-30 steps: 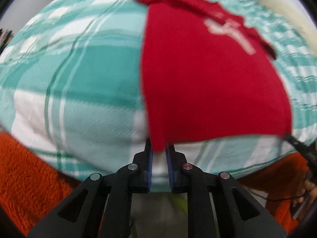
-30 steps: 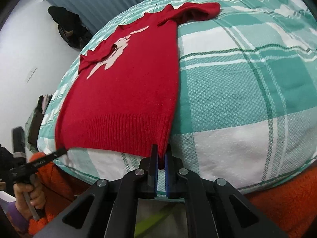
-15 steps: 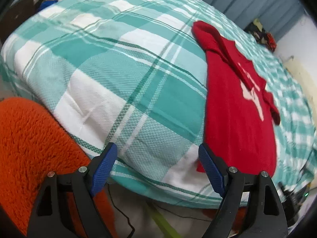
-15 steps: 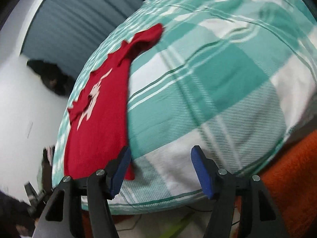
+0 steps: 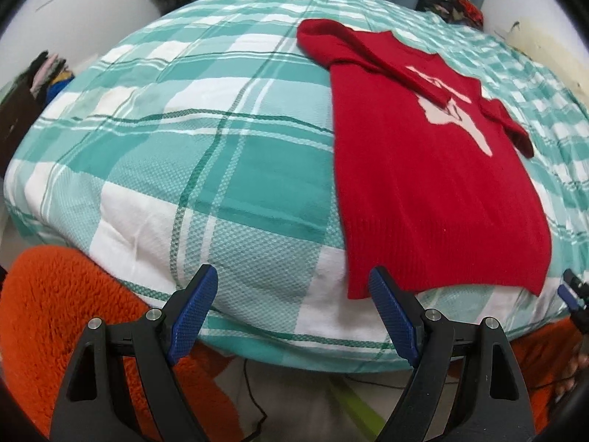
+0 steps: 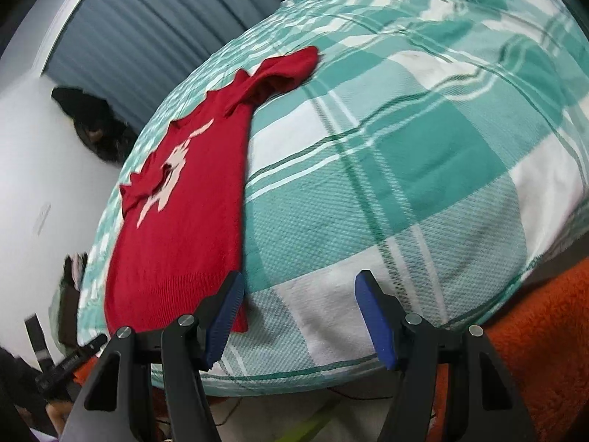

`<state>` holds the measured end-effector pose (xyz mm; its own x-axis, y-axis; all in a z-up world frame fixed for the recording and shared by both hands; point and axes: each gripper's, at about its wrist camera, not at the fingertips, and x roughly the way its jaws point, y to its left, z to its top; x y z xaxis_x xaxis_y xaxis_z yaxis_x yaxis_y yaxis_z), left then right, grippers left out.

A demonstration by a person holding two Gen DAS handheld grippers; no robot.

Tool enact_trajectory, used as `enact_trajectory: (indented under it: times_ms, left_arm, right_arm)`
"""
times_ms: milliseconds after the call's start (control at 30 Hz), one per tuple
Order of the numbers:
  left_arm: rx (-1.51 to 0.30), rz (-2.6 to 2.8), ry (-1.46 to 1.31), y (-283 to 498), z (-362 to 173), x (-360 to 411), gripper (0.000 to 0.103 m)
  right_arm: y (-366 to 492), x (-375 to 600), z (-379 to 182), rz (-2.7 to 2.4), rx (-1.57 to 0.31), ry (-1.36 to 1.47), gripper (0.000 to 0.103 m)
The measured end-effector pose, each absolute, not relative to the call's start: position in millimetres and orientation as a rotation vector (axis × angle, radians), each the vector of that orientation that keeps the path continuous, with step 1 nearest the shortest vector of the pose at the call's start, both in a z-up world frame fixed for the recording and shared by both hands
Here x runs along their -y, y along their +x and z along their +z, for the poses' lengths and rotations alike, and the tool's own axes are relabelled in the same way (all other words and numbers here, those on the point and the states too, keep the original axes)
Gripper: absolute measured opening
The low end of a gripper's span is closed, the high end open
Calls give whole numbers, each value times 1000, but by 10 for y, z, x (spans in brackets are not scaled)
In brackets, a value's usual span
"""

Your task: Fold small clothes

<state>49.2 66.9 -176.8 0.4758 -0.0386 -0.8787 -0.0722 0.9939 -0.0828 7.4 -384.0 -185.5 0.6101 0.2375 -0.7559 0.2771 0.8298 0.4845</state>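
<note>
This is a bedroom in a home. A bed with a green and white checked cover fills the view, grey-blue curtains hang behind it, piles of clothes lie at the wall, and an orange fluffy blanket lies below.

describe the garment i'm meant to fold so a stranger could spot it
A bed under a teal and white checked cover fills both views. On it, hem toward the near edge, lies a red knitted sweater. It is the only solid red piece, with a pale motif on its chest.
</note>
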Motion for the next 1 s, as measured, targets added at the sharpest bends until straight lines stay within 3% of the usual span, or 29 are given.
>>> enact_trajectory:
  times_ms: [1000]
  left_arm:
    - [-1098, 32, -177, 488, -1772, -788, 87]
  right_arm:
    - [143, 3550, -1747, 3, -942, 433, 63]
